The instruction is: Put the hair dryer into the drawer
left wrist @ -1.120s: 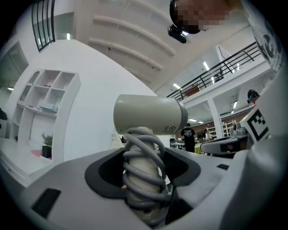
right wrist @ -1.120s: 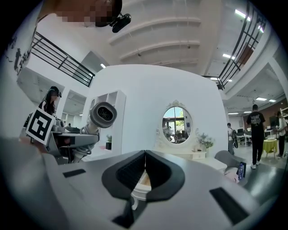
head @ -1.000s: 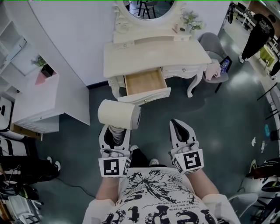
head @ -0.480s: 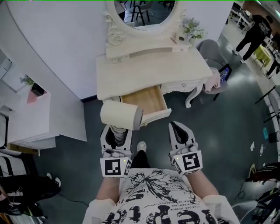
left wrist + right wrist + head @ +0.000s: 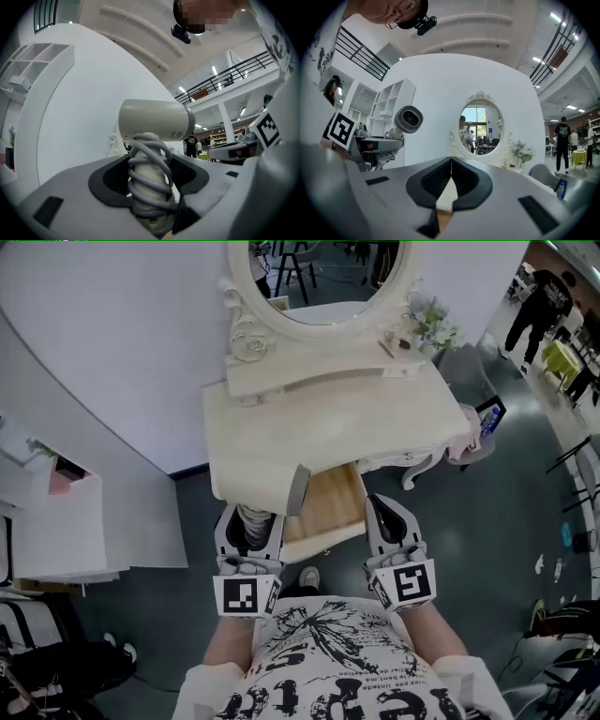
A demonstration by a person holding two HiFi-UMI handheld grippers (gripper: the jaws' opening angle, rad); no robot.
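Observation:
A cream hair dryer (image 5: pixel 279 488) with its grey cord wound round the handle stands upright in my left gripper (image 5: pixel 248 517), whose jaws are shut on the handle. In the left gripper view the hair dryer's barrel (image 5: pixel 154 121) lies crosswise above the left gripper (image 5: pixel 150 187). The barrel hangs over the vanity's front edge, just left of the open wooden drawer (image 5: pixel 333 502). My right gripper (image 5: pixel 385 509) is shut with nothing in it, at the drawer's right corner. In the right gripper view the right gripper (image 5: pixel 451 162) faces the mirror, with the hair dryer (image 5: pixel 408 119) at the left.
The cream vanity table (image 5: pixel 328 432) carries an oval mirror (image 5: pixel 323 277) and a small flower pot (image 5: pixel 433 326). A grey chair with a cloth (image 5: pixel 472 427) stands at the right, and a white cabinet (image 5: pixel 56 521) at the left. A person (image 5: pixel 539 296) walks far off at the right.
Both grippers have moved forward to the vanity together. The drawer, far ahead a second ago, now lies between them, and the dryer's barrel has come over the table's front edge.

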